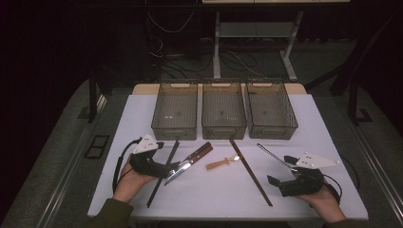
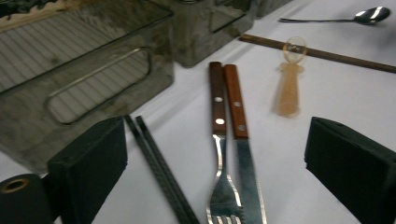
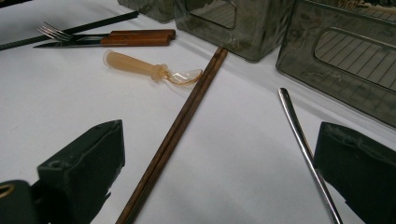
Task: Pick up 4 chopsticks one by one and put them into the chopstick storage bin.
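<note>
The left gripper (image 1: 173, 169) lies low over the white table (image 1: 209, 190), held in the person's left hand (image 1: 127, 183), and its jaws stand spread wide with nothing pinched. In the left gripper view the fork (image 2: 219, 140) and the knife (image 2: 243, 144) lie side by side between those jaws, touching along their brown wooden handles, tines and blade pointing back toward the gripper. Neither jaw touches them. Just beside the fork, nearer the one jaw, the black chopsticks (image 2: 161, 170) run as a close pair along the table.

The right gripper (image 1: 280, 183) rests in the right hand (image 1: 325, 199) near the table's front right corner, its jaws also wide apart and holding nothing. In the right gripper view the brown chopsticks (image 3: 175, 135) lie as a pair slanting between the jaws, and the thin handle of the metal spoon (image 3: 303, 149) runs just beside the other jaw; whether it touches that jaw is hard to tell.

A small amber plastic spoon (image 1: 221, 164) lies in the middle of the table, between the knife and the brown chopsticks, its clear bowl right against them.

Three smoky see-through bins (image 1: 223, 114) stand in a row at the far side of the table, close together
</note>
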